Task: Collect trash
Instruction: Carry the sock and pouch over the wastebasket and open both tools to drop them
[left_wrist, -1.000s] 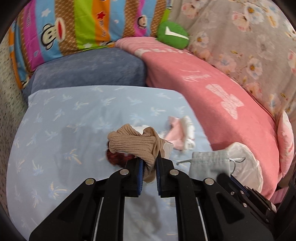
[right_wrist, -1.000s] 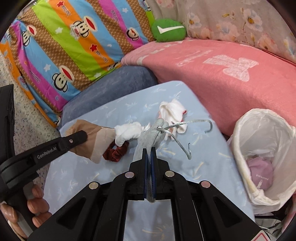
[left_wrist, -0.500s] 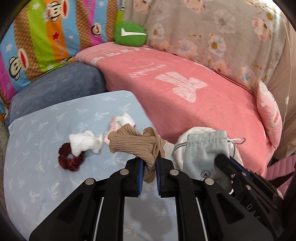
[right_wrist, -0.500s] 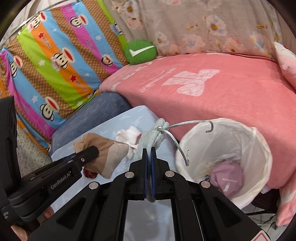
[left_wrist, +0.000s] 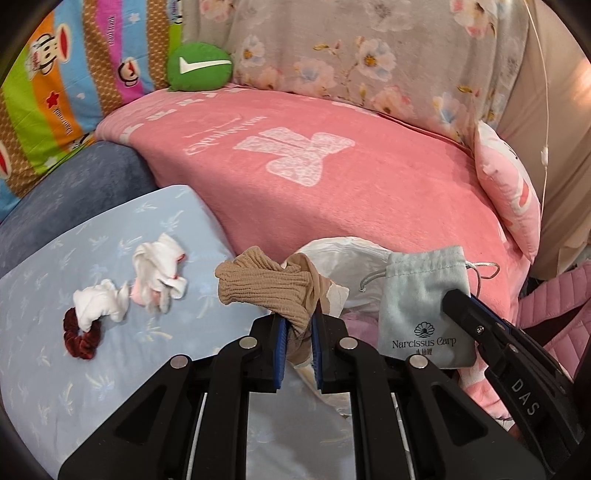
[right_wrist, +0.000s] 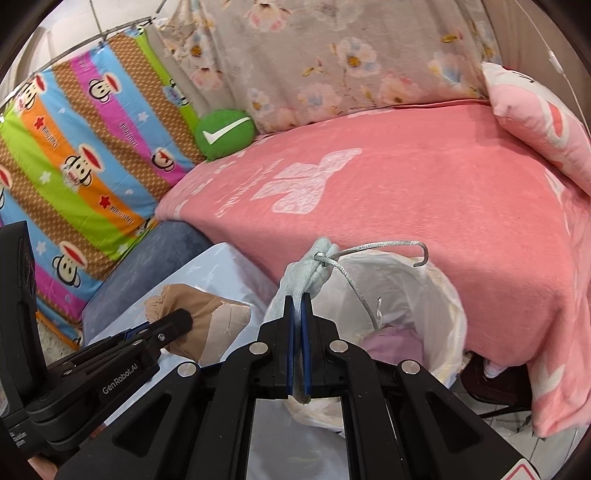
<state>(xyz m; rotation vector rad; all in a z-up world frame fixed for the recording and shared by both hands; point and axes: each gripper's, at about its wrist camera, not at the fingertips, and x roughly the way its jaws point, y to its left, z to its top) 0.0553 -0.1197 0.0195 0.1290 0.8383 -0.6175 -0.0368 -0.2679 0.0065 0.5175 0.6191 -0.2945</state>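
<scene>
Two loads at once: your left gripper (left_wrist: 298, 339) pinches the beige ribbed stocking (left_wrist: 266, 288) beside the white-lined bin (right_wrist: 436, 295), your right gripper (right_wrist: 297, 325) clamps the pale-blue drawstring pouch (right_wrist: 306, 273) above its rim, whose silver cord (right_wrist: 369, 247) may snag.

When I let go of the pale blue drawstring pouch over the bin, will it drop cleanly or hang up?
The pale blue drawstring pouch, pinched flat by the right gripper, looks limp and probably light, so it should fall softly. Its stiff silver cord loops out over the white-lined bin and might snag the rim. The fabric looks velvety and may cling briefly to the fingers.
</scene>
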